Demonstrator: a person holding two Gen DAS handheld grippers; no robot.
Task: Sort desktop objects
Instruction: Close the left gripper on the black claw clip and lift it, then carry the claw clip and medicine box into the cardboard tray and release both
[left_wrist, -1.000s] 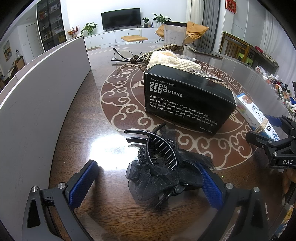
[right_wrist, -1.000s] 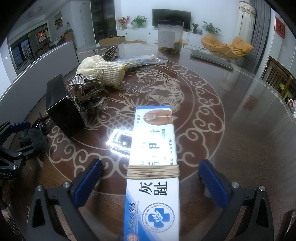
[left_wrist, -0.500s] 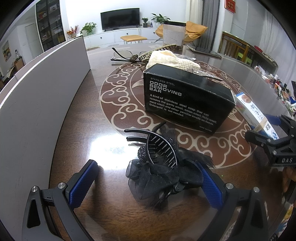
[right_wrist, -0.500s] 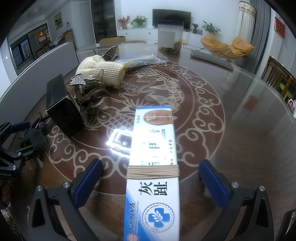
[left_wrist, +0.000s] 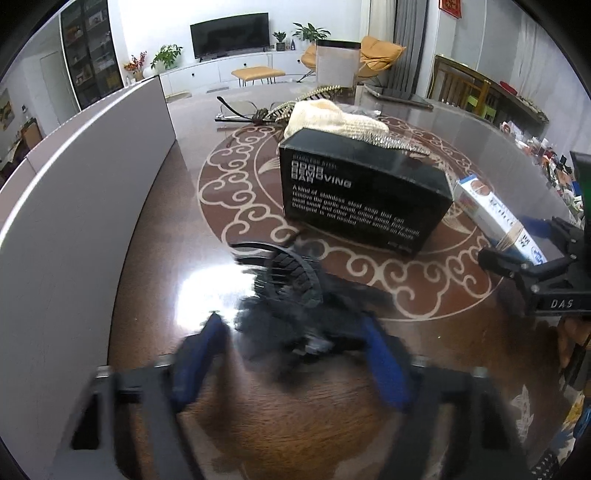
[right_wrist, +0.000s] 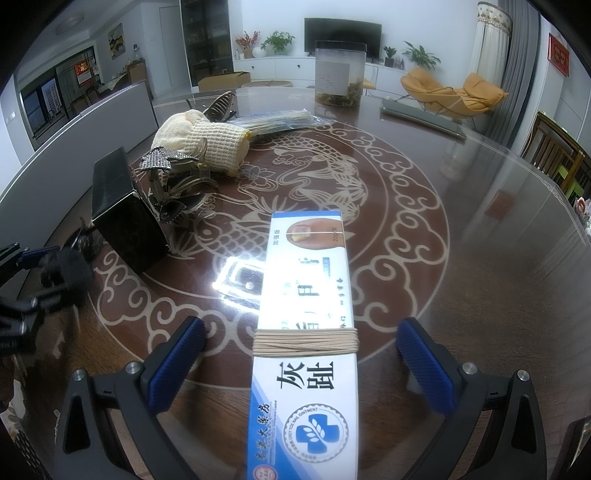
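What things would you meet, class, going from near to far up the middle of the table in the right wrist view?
Ointment box bound with string → fish pattern inlaid in the table → clear jar at the far edge.

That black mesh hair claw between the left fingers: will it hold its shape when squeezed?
Probably only partly. The black hair claw has a rigid toothed comb, but its gauzy mesh looks floppy and may crush. It likely weighs little. The left gripper is blurred mid-motion.
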